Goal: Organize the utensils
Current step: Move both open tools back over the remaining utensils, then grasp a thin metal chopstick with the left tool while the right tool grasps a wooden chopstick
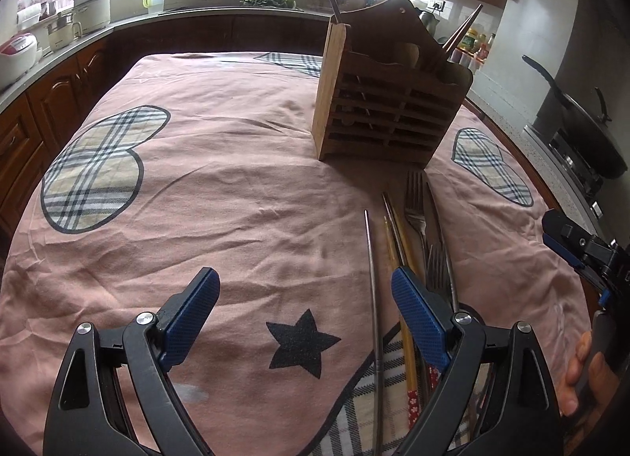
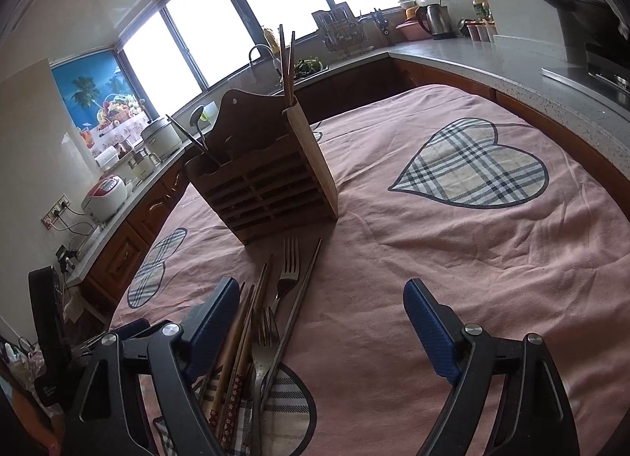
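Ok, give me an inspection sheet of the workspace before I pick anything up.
Surface: pink cloth with plaid hearts, wrinkled, covers the table.
Job's things: wooden holder upright, already holding chopsticks and a ladle; loose forks, metal chopsticks and wooden chopsticks lie in a bundle in front of it.
Clutter: nothing seen on the cloth.
Grippers: left hand-held gripper open, empty, its right finger over the bundle; right hand-held gripper open, empty, beside the bundle.
Cables: plugs at a wall socket, off the table.
Surroundings: kitchen counter, sink, rice cooker, kettle, wok.
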Available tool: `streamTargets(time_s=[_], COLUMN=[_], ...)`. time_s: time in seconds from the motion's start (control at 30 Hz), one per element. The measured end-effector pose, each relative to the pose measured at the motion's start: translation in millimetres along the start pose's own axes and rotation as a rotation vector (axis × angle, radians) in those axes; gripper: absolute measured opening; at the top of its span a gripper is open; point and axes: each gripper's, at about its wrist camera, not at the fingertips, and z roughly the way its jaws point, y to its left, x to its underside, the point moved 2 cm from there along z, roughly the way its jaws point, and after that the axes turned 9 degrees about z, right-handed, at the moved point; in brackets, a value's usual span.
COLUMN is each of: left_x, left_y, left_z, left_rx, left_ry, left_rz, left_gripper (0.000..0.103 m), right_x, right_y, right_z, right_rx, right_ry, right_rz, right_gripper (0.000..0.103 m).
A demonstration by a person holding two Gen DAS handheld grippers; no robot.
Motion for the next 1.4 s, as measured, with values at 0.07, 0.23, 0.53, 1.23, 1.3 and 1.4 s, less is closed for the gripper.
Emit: streamTargets(time_s=[0.07, 0.23, 0.53, 1.23, 1.3, 1.4], left_x=[-5, -17, -31, -33, -32, -30], left_y=[-3, -12, -22, -29, -24, -15], left_z=[7, 25, 59, 72, 69, 61], left_rx=[0.011, 0.023, 0.068, 0.042, 0.069, 0.114], left_ry=[0.014, 0.043, 0.106, 0.135, 0.135, 0.129], left_rz=[0.020, 0.076, 0.130, 0.273, 0.244, 0.190], left_gripper=[0.091, 0.082, 0.064, 0.009, 0.007, 0.005], right_x=[-2, -6, -22, -11, -10, -15], right_y=[2, 6, 10, 22, 18, 16], right_z=[10, 37, 96, 128, 121, 107], right_rx=[-0.001, 0.002, 0.023, 0.111, 0.089, 0.059], right_ry=[0.024, 0.081, 0.188, 0.261, 0.261, 0.247], right_rz=[-0.006, -0.013, -0.023, -0.177, -0.147, -0.123], right_gripper=[0.078, 0.064, 0.037, 0.009, 0.008, 0.007])
